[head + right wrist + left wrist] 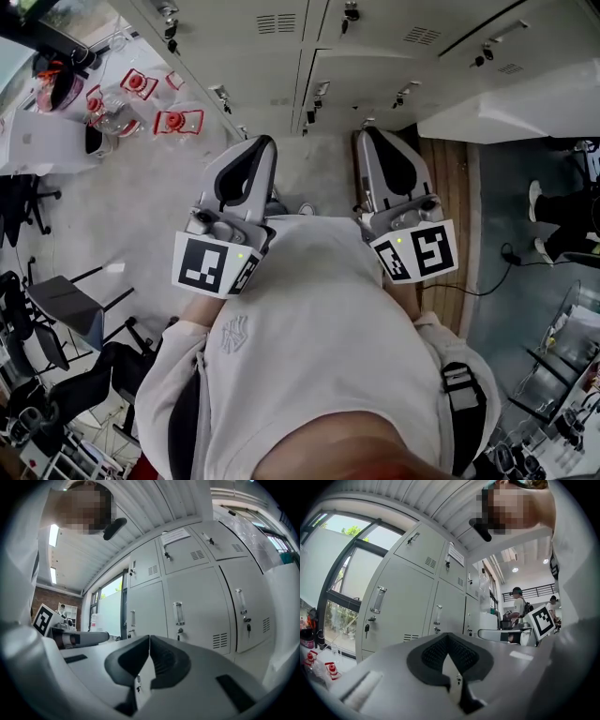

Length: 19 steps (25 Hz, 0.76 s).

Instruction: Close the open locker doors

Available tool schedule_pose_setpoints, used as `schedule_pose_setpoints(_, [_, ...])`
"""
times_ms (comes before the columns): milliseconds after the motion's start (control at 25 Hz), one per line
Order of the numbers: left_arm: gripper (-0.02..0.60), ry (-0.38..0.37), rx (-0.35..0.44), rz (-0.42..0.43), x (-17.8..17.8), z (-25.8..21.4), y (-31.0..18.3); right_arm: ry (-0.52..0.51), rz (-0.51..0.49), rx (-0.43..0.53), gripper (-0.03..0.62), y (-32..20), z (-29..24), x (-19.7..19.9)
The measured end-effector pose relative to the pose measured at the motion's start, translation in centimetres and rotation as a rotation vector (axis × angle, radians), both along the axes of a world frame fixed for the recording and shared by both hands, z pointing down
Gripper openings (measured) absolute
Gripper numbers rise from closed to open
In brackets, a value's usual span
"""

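Note:
Grey lockers [375, 37] run along the top of the head view, and most doors that I see are closed. At the upper right a white panel [511, 108] juts out from the row like an open door. I hold both grippers up in front of my chest, pointing at the lockers and short of them. The left gripper [265, 141] is shut with nothing in it, and its view shows closed locker doors [417, 597] beyond its tip [448, 636]. The right gripper [367, 131] is also shut and holds nothing. Beyond its tip [149, 637] more closed doors [197, 588] show.
A table with red-lidded containers [141, 94] stands at the upper left, and office chairs [66, 309] crowd the left side. A wooden floor strip [450, 206] and a cable [487, 281] lie to the right. Another person's legs [553, 216] are at the right edge.

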State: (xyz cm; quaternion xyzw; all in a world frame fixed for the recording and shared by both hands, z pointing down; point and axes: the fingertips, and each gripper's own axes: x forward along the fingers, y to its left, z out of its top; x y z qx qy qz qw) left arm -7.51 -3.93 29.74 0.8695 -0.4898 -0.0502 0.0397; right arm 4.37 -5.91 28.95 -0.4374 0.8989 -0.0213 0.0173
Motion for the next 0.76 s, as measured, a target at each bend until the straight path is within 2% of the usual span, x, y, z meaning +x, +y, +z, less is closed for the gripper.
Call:
schedule_pose_setpoints(320, [0.002,0.003,0.001,-0.005,3.8,0.4,1.7,-0.014,-0.018,-0.016,0.014,1.8,1.1,3.3])
schedule_pose_setpoints(760, [0.002,-0.008,-0.003,-0.018,5.4,0.0,1.8,-0.027,-0.043,-0.01,0.013,1.6,0.9,4.5])
